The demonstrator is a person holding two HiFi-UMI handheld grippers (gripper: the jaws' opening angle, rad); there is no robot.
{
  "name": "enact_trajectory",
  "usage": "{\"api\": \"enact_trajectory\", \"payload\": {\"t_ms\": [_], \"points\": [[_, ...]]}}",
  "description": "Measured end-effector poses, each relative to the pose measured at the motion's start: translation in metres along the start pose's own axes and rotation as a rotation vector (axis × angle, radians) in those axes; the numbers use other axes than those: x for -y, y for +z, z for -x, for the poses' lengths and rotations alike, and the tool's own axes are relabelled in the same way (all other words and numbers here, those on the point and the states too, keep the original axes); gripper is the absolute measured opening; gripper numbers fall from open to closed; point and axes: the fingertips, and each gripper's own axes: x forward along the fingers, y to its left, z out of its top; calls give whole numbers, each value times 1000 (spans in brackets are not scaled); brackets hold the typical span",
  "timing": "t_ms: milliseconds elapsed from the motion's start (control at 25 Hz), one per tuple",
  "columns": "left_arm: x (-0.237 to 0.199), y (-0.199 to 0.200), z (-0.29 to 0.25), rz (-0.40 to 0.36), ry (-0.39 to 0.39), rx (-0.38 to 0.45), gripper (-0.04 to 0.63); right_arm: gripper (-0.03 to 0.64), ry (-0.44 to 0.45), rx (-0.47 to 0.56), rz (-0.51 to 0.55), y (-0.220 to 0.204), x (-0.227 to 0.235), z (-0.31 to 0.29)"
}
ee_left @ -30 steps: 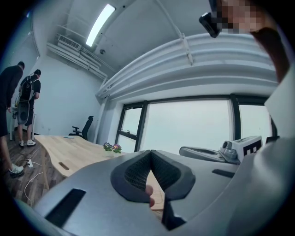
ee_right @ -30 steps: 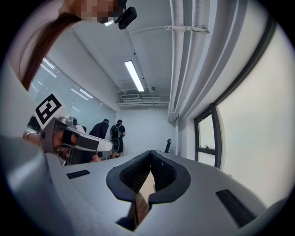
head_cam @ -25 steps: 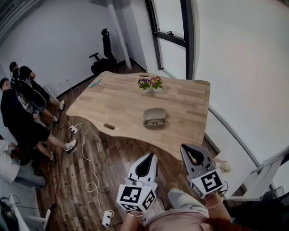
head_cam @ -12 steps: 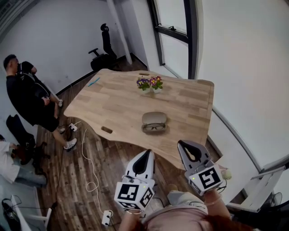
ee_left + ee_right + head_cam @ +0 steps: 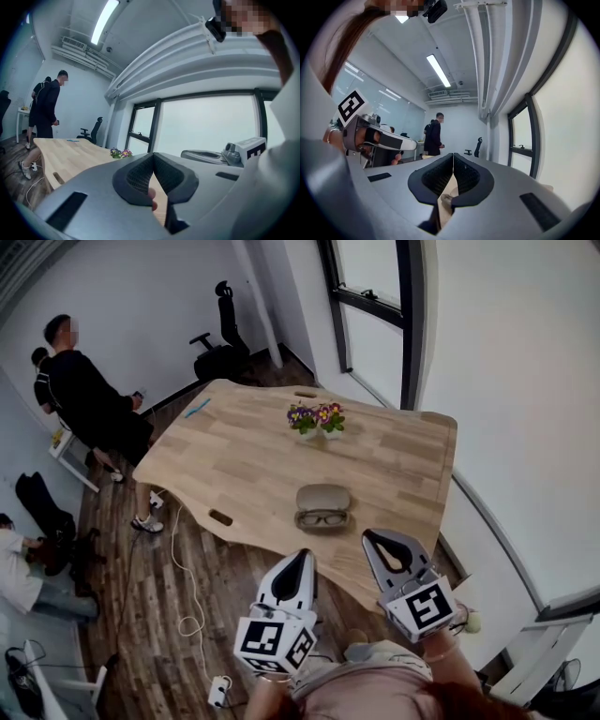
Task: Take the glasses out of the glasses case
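Seen from above, a pale wooden bench (image 5: 244, 456) stands in an office room. Near the middle of its front half lies the glasses case (image 5: 323, 496), a grey-tan hard case. It is open, with its lid tipped back toward the far side. The glasses (image 5: 323, 518), dark-framed, rest inside the lower half of the case, nearest the person.

The person holds two tools low and close to the body, above the wooden floor (image 5: 159, 615) and short of the bench's front edge. The left tool (image 5: 302, 557) has its jaws pressed together at the tips and grips nothing. The right tool (image 5: 382, 538) is clenched the same way and is also empty. Each tool's own camera shows its two ribbed pads meeting in a thin line. Both tools point toward the case, with a gap between them and it.

Further back on the bench is a small pot of purple and yellow flowers (image 5: 316, 416). A person in dark clothes (image 5: 89, 395) stands by the far left corner, and an office chair (image 5: 220, 348) sits against the back wall.

The task looks barely begun. The case is already open, but the glasses are untouched. What is left is to reach in, unclench a tool, grip the frame and lift it clear.
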Motion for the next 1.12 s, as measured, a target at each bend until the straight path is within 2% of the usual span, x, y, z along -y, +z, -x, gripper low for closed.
{"api": "enact_trajectory", "payload": {"t_ms": [520,1120], "points": [[-34,-2,-28,13,59,-21,2,2,75,-57,-13,-27,15,-57],[-93,-5,-60,-1,40,-58,2,2,118,-173,44,-68,16,-124]]}}
